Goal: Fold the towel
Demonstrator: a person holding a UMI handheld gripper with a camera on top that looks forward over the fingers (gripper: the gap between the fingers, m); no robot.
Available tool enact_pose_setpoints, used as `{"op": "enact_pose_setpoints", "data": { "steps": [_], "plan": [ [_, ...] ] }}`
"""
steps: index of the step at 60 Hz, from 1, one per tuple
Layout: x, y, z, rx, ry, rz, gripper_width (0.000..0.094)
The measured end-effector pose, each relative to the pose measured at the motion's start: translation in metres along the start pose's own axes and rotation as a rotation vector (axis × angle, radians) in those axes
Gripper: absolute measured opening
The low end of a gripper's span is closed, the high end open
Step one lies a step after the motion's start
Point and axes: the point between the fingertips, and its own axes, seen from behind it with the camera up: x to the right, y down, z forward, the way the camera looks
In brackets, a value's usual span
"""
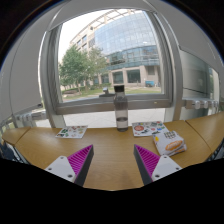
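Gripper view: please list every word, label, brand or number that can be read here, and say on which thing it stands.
No text can be read.
Tall clear bottle with a label band by the window: label too small to read.
Colourful printed sheet on the light wooden table: print blurred.
Second colourful printed sheet: print blurred.
Orange and white packet: nothing legible.
The open claw with pink pads bears no marking.

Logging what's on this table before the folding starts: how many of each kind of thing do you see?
Bottle, upright by the window: 1
Printed sheets or magazines, one left of the bottle and one right: 2
Book or packet just beyond the right finger: 1
Towel: 0 in view
Total: 4
The gripper has its fingers open over the bare table.
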Motion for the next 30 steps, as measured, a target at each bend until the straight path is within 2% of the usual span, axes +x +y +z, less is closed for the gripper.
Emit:
{"op": "enact_pose_setpoints", "data": {
  "steps": [14, 30],
  "plan": [
    [-0.070, 0.036, -0.028, -0.022, -0.020, -0.049, 0.0820],
    [-0.096, 0.051, -0.040, -0.021, -0.013, -0.071, 0.0819]
  ]
}}
